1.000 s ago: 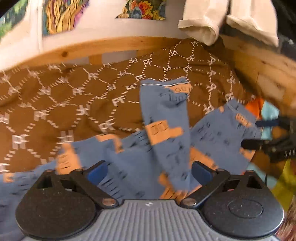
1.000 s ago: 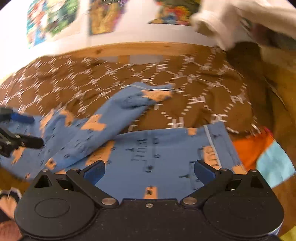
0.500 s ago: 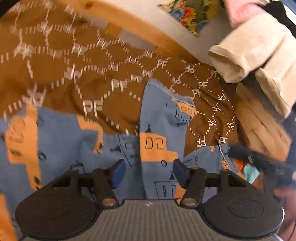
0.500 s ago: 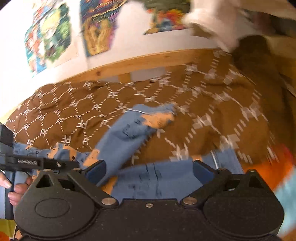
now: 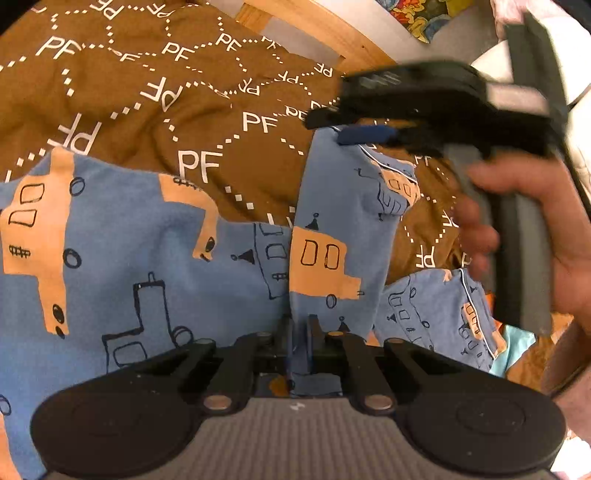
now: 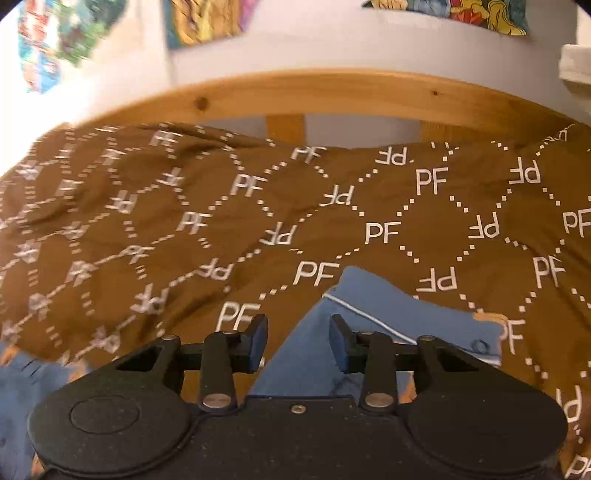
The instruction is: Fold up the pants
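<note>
The pants [image 5: 122, 258] are blue with orange houses and lie spread on a brown bed cover [image 5: 155, 92]. One leg [image 5: 340, 221] runs away from me toward its hem. My left gripper [image 5: 298, 332] is shut on the near part of this leg. My right gripper [image 5: 332, 127] shows in the left wrist view at the leg's far hem, held by a hand [image 5: 532, 236]. In the right wrist view the right gripper [image 6: 298, 341] is partly open, its fingers either side of the hem's corner [image 6: 369, 314].
A wooden bed rail [image 6: 314, 96] and a white wall with colourful pictures [image 6: 207, 18] lie beyond the cover. The second pant leg [image 5: 436, 314] lies at the right over orange and light blue cloth [image 5: 517, 343].
My left gripper has closed from open onto the pant leg. My right gripper has moved up to the leg's far hem and narrowed its opening.
</note>
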The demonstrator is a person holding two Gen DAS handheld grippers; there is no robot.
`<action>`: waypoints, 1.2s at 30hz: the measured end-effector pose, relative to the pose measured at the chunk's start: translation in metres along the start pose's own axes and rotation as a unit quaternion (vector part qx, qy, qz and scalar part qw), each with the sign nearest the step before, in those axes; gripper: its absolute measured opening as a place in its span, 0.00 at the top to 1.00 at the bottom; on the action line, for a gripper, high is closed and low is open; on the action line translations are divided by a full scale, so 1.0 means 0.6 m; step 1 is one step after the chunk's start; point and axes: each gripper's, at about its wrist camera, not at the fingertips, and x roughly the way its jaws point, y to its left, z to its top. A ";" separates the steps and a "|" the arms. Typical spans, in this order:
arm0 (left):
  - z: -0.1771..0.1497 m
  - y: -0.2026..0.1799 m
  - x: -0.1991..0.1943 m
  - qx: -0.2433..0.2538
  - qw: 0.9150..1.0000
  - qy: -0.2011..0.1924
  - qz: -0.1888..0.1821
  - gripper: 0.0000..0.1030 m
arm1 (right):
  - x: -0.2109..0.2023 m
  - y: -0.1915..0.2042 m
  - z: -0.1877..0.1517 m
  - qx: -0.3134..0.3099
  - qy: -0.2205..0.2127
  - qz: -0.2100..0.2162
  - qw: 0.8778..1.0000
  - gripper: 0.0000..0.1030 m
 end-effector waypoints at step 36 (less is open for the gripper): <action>-0.114 -0.211 -0.041 0.387 0.912 -0.080 0.108 0.99 | -0.311 -0.184 -0.244 0.248 -0.211 -0.093 0.941 1.00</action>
